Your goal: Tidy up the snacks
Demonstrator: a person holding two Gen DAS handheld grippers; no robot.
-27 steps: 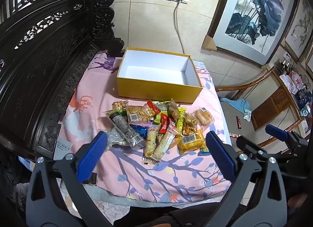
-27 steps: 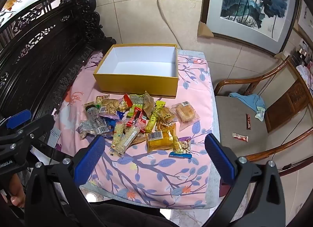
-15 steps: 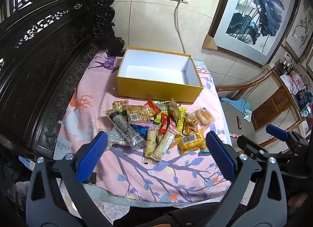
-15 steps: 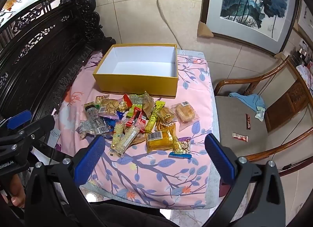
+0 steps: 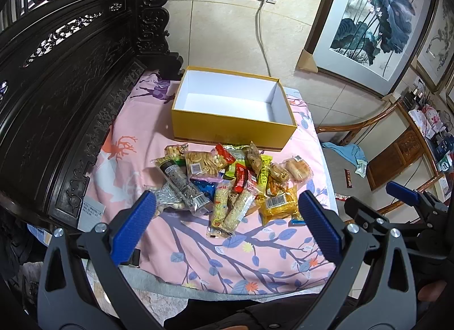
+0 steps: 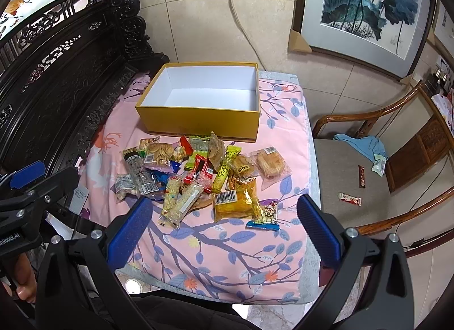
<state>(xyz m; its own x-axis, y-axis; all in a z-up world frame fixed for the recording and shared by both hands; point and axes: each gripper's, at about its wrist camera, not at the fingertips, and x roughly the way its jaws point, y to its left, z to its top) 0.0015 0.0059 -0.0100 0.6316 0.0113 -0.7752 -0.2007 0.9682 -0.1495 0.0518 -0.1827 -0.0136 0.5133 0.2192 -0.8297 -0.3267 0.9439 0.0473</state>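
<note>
Both grippers hang above the near edge of the cloth [image 6: 215, 247], tilted down toward the pile, nothing between the jaws. Left gripper [image 5: 227, 216]: jaws fully apart, empty. Right gripper [image 6: 224, 216]: jaws fully apart, empty.

Snacks [image 6: 198, 173] lie in a loose heap mid-cloth; none sits in the box [image 6: 198, 121] yet — its white floor is bare. So the task is, by my reading, at its very start.

Key relation: from the right gripper the heap lies at 12 o'clock, the box beyond it on the same line. From the left gripper the heap [image 5: 227, 179] also reads 12, box [image 5: 232, 131] just behind.

Nearest pieces:
- yellow pack [image 6: 235, 202] and small blue-edged pack [image 6: 265, 215] — at about 1 o'clock in the right view, closest to the right gripper.
- two pale bars [image 5: 229, 208], long axes running roughly 1 to 7 o'clock — closest to the left gripper.

Judgement: to grip a bar, the jaws should close across its narrow width.
</note>
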